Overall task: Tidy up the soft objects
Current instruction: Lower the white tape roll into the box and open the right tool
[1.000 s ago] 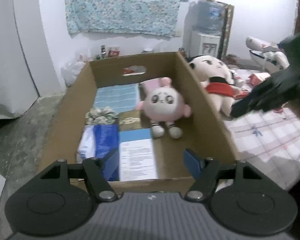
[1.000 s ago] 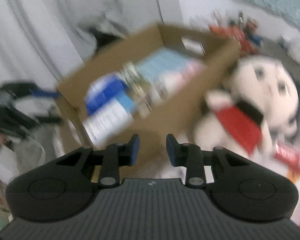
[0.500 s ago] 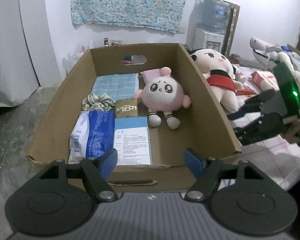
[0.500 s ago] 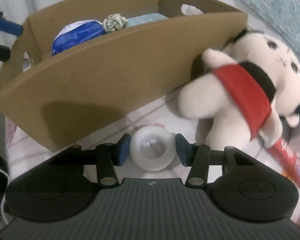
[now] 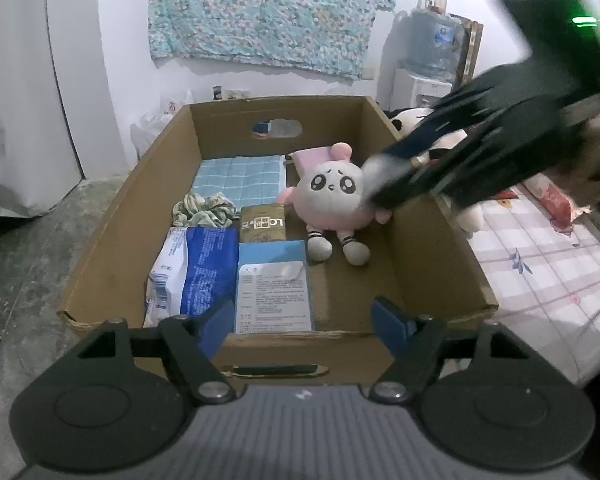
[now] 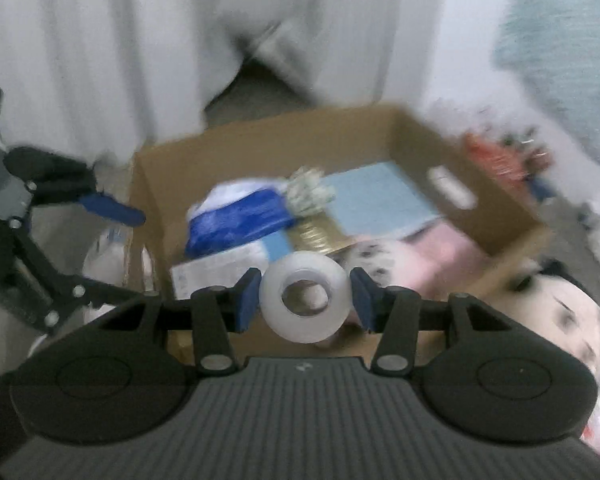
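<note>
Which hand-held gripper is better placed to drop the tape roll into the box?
Right. The right hand-held gripper already clamps the tape roll and hangs over the cardboard box, near the pink plush. The left hand-held gripper is open, holds nothing and sits at the box's near wall.

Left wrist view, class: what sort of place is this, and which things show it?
Most likely a lived-in room of a home. A flowered cloth hangs on the white wall, a water dispenser stands in the corner, and a cardboard box holding a pink plush toy sits beside a checked bedsheet.
</note>
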